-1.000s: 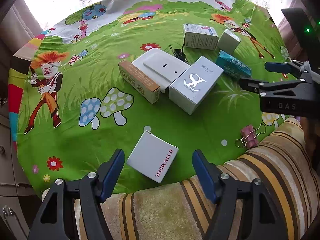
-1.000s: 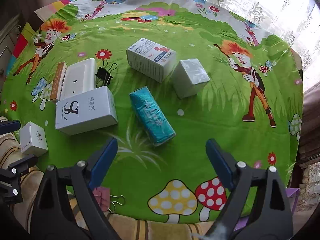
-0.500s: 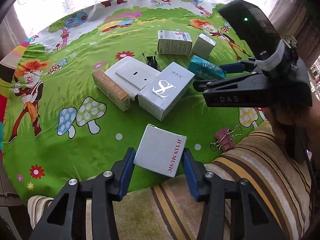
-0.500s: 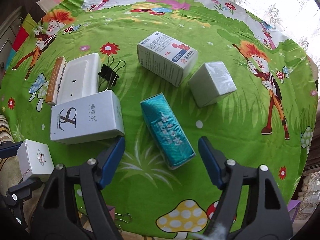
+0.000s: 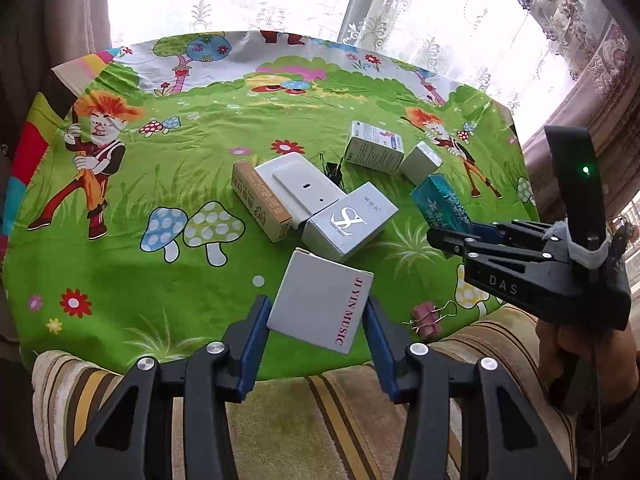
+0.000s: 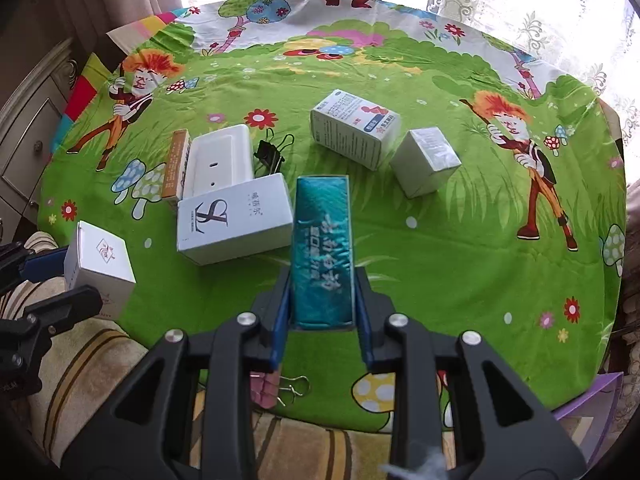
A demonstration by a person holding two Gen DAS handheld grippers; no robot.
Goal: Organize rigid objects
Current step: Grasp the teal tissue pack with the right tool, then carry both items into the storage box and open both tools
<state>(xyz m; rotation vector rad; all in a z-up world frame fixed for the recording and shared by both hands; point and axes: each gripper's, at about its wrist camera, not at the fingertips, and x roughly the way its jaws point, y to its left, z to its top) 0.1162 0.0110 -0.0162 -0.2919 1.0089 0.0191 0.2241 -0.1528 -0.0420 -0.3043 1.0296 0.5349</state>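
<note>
My left gripper (image 5: 316, 312) is shut on a white "JIYIN MUSIC" box (image 5: 320, 300), held above the table's near edge; the box also shows in the right wrist view (image 6: 100, 268). My right gripper (image 6: 322, 292) is shut on a teal box (image 6: 322, 248), lifted off the cloth; it shows in the left wrist view (image 5: 440, 204) too. On the green cartoon tablecloth (image 6: 440, 260) lie a white "SF" box (image 6: 234, 220), a white flat case (image 6: 220, 160), a brown box (image 6: 176, 164), a medicine box (image 6: 354, 128) and a small grey box (image 6: 426, 162).
A black binder clip (image 6: 272, 152) lies behind the SF box. A pink binder clip (image 5: 426, 316) lies at the table's near edge. A striped cushion (image 5: 300, 420) is below the table. Curtains and a window stand behind; a drawer cabinet (image 6: 28, 128) is at the left.
Both grippers closed: the left took hold of the JIYIN MUSIC box, the right took hold of the teal box. Both boxes have been lifted off the cloth.
</note>
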